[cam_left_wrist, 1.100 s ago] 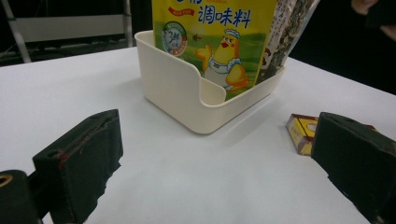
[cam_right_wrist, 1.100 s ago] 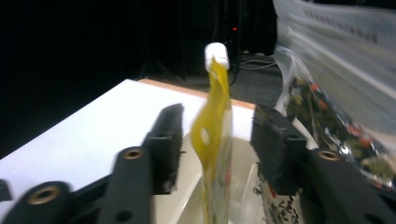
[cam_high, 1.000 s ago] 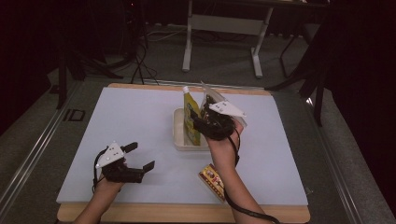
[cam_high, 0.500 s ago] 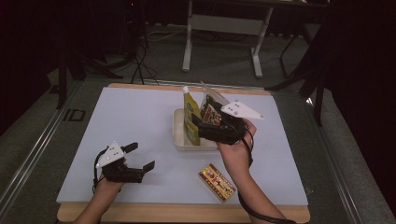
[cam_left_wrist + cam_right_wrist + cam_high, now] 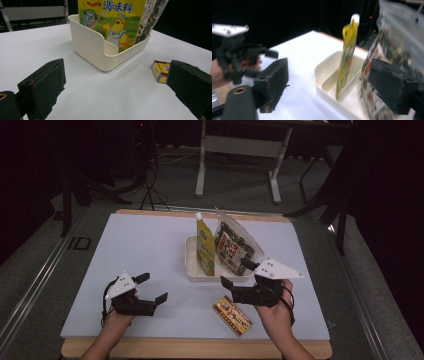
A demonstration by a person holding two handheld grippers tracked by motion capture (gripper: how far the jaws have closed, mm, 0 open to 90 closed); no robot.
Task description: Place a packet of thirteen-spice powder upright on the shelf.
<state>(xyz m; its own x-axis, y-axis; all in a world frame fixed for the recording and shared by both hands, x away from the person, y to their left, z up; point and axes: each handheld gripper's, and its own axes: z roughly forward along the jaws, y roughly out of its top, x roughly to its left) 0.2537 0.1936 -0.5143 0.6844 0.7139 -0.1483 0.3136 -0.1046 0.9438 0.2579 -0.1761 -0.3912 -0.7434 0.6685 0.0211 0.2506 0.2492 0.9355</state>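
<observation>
Your right gripper (image 5: 240, 275) sits low in the middle of the high view, with its jaws wide apart and nothing between them; they have just been opening. The clear snack bag (image 5: 234, 247) stands in the cream tray (image 5: 190, 265), just above that gripper, beside the yellow pouch (image 5: 205, 247). Your left gripper (image 5: 150, 287) rests at the lower left, jaws apart and empty. A small yellow box (image 5: 232, 315) lies near the bottom edge.

Left half of worktop (image 5: 125, 245): bare, open passage from far edge to near edge.
Middle, toward far edge: tray (image 5: 192, 270) with yellow pouch (image 5: 205, 245) and clear bag (image 5: 235, 245) standing tall, blocking a low pass.
Near edge, right of middle: flat box (image 5: 232, 315) lies low.
Right edge strip: narrow bare lane beside the tray.
</observation>
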